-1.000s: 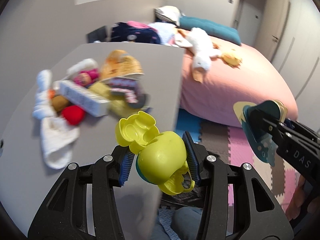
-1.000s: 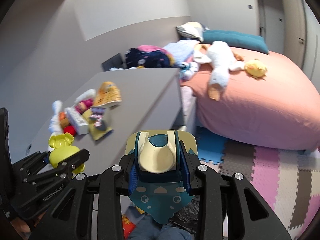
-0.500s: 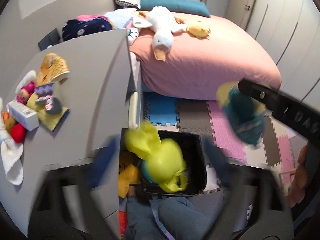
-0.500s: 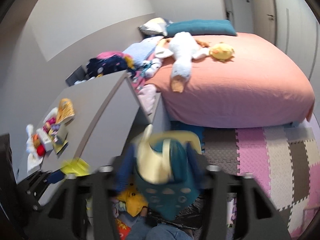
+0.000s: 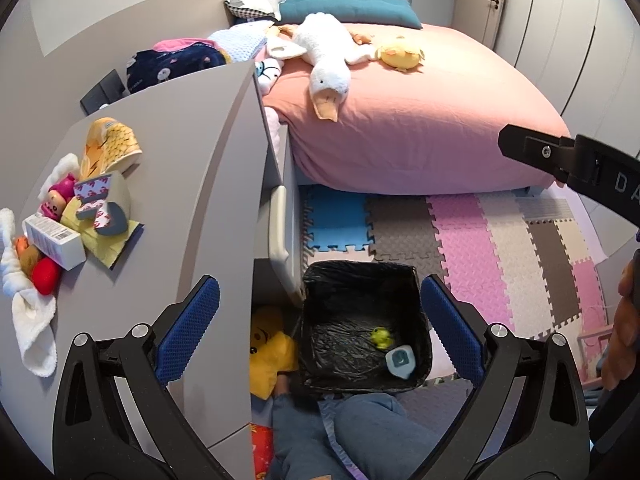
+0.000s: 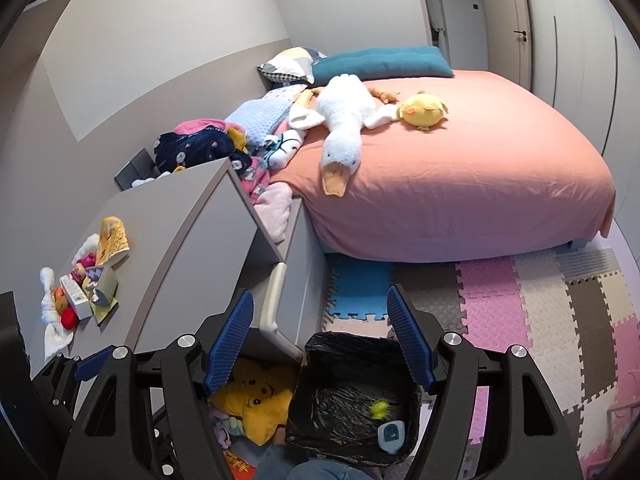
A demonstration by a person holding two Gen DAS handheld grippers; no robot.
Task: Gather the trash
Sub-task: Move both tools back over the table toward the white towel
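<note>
The yellow-green toy (image 5: pixel 380 336) and the teal piece (image 5: pixel 399 360) lie at the bottom of the black-lined bin (image 5: pixel 423 344) on the floor, right of the grey surface (image 5: pixel 180 168). Above the bin, the left gripper (image 5: pixel 318 326) and right gripper (image 6: pixel 320 338) both hang spread wide, holding nothing

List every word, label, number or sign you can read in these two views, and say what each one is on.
"DA", cut off by the frame edge: white letters on the black right gripper in the left wrist view.
White cardboard box with a barcode on the grey tabletop: print too small to read.
Orange patterned packet: markings blurred, unreadable.
Red printed item on the floor: yellow characters, not legible.
</note>
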